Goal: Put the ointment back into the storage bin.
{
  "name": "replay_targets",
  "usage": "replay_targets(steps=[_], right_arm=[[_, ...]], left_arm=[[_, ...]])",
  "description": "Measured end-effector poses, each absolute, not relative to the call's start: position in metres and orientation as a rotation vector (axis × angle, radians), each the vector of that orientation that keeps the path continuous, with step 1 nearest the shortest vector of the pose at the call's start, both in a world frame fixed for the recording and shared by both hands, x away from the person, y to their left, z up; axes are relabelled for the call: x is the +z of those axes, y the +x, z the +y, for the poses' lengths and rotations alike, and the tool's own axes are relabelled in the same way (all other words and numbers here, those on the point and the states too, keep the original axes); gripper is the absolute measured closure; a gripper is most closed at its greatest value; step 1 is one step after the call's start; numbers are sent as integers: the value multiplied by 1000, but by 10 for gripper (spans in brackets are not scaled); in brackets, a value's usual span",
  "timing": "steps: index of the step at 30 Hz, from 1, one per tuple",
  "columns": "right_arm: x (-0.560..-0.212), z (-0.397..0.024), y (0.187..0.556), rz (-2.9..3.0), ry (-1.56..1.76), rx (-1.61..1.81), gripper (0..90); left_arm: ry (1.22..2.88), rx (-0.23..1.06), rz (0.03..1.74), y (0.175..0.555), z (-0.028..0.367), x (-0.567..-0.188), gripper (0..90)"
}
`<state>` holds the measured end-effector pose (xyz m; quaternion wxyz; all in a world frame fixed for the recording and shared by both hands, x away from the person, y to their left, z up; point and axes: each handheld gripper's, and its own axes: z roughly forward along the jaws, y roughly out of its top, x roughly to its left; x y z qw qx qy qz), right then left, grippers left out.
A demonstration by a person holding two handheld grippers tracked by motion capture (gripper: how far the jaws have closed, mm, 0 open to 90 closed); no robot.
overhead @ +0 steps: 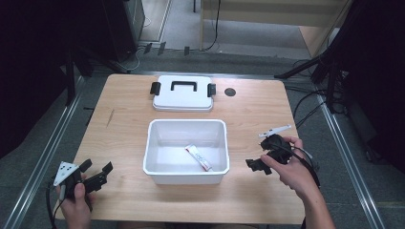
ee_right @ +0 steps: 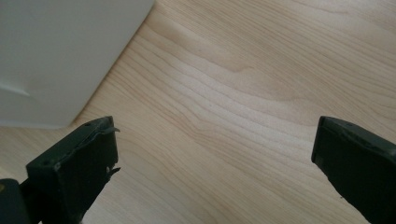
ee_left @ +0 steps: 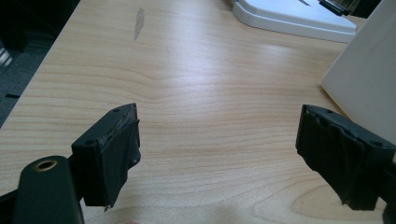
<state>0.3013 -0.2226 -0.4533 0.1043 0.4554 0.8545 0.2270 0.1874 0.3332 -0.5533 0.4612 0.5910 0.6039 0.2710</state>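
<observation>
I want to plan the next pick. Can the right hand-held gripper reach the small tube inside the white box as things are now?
Probably yes. The white box is open on top, its lid lies apart behind it, and the tube lies alone. The right hand-held gripper, jaws open, is just beside the box.

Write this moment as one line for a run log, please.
left hand-held gripper: open, empty | right hand-held gripper: open, empty | tube: lying in white bin | lid: off, behind bin

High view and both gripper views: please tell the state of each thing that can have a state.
white box: open, upright, lid off.
lid: flat on the table behind the box, latches out.
tube: lying inside the box.
left gripper: open, holding nothing.
right gripper: open, holding nothing.
</observation>
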Motion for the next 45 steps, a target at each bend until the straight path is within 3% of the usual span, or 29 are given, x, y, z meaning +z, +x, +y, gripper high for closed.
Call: replay_targets(steps=[18,45], right_arm=[[-517,-279,276,2254,1414,909,8],[-546,-333,252,1923,1479,1222,61]], left_arm=[[1453,667,1487,187,333,-553,144],[1455,668,1488,187,333,-553,144]])
